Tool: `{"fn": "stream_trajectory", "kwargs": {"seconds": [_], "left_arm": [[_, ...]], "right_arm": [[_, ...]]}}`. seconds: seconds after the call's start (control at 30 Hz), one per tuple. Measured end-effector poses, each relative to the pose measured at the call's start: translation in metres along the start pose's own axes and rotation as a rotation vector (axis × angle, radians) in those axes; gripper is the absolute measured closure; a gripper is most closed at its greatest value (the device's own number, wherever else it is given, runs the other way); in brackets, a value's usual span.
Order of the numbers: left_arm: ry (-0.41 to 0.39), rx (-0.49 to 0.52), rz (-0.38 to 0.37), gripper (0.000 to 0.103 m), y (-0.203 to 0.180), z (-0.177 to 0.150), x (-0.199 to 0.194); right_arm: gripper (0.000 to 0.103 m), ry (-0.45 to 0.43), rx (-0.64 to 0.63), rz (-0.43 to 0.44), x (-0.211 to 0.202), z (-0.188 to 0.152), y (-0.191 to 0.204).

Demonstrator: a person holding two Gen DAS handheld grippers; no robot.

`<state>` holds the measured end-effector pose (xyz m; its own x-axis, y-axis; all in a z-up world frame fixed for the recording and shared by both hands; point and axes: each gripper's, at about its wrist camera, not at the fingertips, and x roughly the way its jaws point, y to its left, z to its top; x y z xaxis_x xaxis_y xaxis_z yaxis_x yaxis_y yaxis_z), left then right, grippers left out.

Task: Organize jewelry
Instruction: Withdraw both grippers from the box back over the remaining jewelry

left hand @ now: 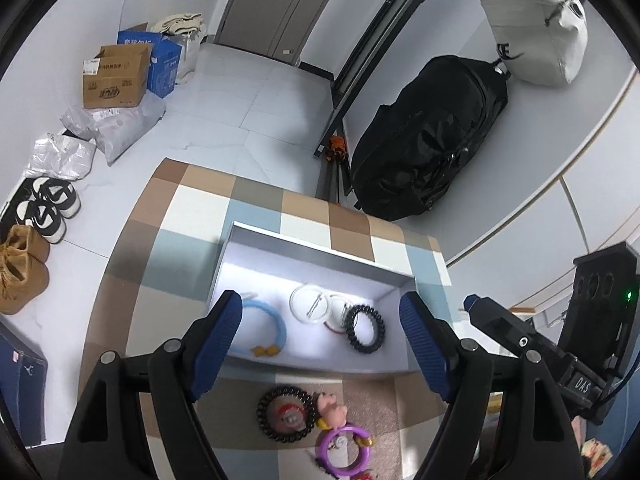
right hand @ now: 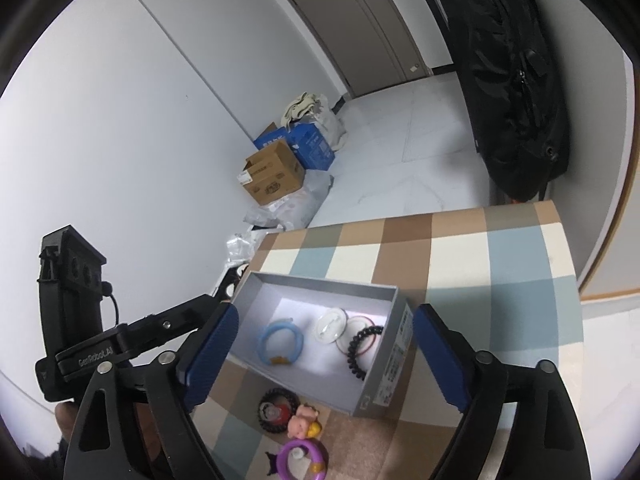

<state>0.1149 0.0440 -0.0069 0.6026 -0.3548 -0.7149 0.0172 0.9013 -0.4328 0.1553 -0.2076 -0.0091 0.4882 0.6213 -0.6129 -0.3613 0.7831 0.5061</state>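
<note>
A grey open box sits on a checked cloth. Inside lie a light blue bracelet, a clear round piece, a thin white-and-red ring and a black spiral hair tie. In front of the box lie another black spiral tie, a pink pig charm and a purple ring. My left gripper is open and empty above them. My right gripper is open and empty, beside the left one.
The cloth-covered table ends at the far side above a white tiled floor. A black backpack leans at the right. Cardboard boxes, bags and shoes line the left wall.
</note>
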Motion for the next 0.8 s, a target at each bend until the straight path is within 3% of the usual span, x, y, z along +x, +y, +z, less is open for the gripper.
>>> {"fn": "stream_trajectory", "kwargs": {"seconds": [0.5,0.63,0.8], "left_arm": [[0.02,0.09,0.035,0.024,-0.011,-0.041,-0.014],[0.04,0.116,0.029,0.018,-0.018,-0.056,-0.018],[0.062,0.159,0.062,0.017,-0.027,-0.08,-0.02]], "right_arm": [[0.004,-0.015,-0.049,-0.072,-0.024,-0.026,0.004],[0.002,-0.025,-0.046,-0.09,-0.033,-0.032,0.003],[0.001,-0.036,-0.023,-0.104,-0.042,-0.037,-0.002]]}}
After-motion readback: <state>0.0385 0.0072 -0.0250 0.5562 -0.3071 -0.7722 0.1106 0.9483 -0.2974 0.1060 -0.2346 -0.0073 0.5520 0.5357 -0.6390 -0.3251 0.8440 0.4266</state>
